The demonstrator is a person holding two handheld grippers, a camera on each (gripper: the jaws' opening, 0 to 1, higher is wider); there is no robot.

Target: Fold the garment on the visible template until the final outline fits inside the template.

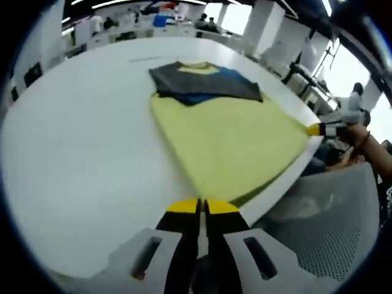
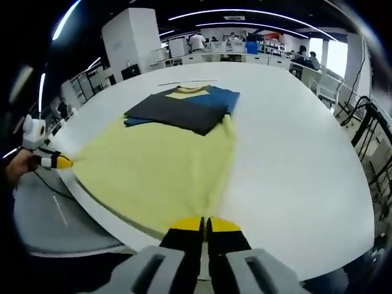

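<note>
A garment lies flat on the white table [image 1: 79, 153]. Its lower part is yellow [image 1: 226, 138] [image 2: 153, 165], and its upper part, near the collar, is dark grey and blue [image 1: 205, 82] [image 2: 180, 107]. My left gripper [image 1: 202, 207] is shut on one hem corner at the table's near edge. It also appears at the left of the right gripper view [image 2: 58, 162]. My right gripper [image 2: 205, 225] is shut on the other hem corner, and shows again at the right of the left gripper view [image 1: 320, 129]. The hem is stretched between them.
A thin dark line [image 1: 144, 59] [image 2: 187, 82] marks the table beyond the collar. A grey mesh chair [image 1: 334, 233] stands below the table edge. A person's hand [image 1: 361, 138] holds the right gripper. Desks and people fill the room behind.
</note>
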